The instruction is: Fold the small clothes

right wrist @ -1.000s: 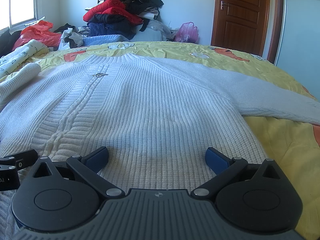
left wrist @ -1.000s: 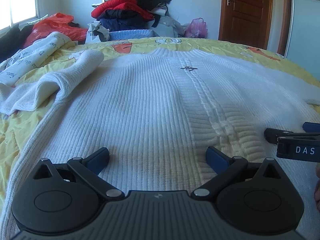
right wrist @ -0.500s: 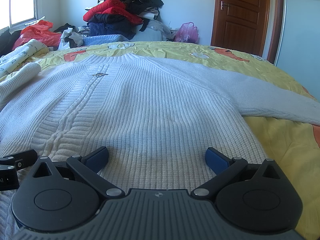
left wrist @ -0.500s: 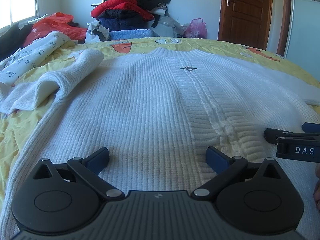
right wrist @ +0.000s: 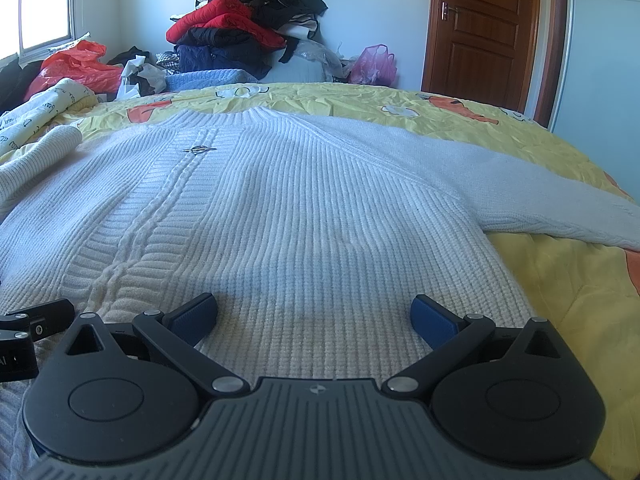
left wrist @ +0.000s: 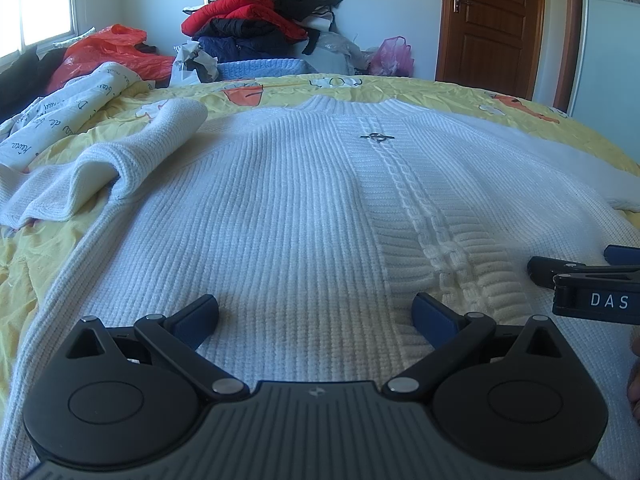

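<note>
A white ribbed knit sweater [left wrist: 288,208] lies flat, front up, on the yellow bedspread [left wrist: 440,92]; it also shows in the right wrist view [right wrist: 304,208]. Its left sleeve [left wrist: 132,156] is folded and bunched; its right sleeve [right wrist: 500,184] stretches out to the right. My left gripper [left wrist: 316,316] is open and empty over the hem's left half. My right gripper [right wrist: 314,314] is open and empty over the hem's right half, and shows at the right edge of the left wrist view [left wrist: 592,288].
A pile of red and dark clothes [left wrist: 260,24] stands against the far wall. A red plastic bag [left wrist: 108,50] and a printed white cloth [left wrist: 68,116] lie at the far left. A pink bag [left wrist: 392,56] sits beside a wooden door [left wrist: 492,24].
</note>
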`<state>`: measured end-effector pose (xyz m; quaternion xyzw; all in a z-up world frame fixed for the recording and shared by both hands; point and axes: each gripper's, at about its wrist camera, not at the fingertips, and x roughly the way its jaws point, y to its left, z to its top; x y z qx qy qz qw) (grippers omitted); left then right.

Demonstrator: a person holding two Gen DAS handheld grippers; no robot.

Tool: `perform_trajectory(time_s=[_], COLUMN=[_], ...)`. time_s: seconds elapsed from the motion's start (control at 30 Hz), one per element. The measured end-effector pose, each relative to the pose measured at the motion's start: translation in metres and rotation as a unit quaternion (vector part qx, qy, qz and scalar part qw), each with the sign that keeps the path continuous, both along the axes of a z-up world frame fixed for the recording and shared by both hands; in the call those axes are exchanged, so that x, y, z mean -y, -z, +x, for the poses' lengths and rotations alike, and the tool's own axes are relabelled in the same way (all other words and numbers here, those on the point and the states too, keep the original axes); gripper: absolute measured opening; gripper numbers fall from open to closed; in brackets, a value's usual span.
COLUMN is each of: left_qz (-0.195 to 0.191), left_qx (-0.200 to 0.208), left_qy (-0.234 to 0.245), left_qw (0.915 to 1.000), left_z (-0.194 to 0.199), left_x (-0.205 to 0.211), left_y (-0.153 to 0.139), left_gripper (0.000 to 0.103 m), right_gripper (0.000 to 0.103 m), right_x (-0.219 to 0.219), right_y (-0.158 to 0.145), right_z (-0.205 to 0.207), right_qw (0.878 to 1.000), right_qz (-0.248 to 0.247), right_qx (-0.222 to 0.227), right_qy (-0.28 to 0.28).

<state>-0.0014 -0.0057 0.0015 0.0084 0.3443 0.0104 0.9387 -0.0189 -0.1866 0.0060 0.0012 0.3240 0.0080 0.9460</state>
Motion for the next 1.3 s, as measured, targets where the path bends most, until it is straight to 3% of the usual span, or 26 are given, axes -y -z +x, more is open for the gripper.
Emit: perform_trajectory(time_s=[1.3], left_qz=[-0.001], left_qx=[0.000], left_qy=[0.000], left_qw=[1.0000], left_z=[-0.0002], left_x=[-0.0007], left_y=[0.0000], left_gripper=[0.103], right_gripper=[0.103], right_x=[0.0018], right_y=[-0.0009], right_z=[-0.0003], right_qw=[1.000], right_qz=[0.006], right_qx=[-0.001], right_qy=[-0.005])
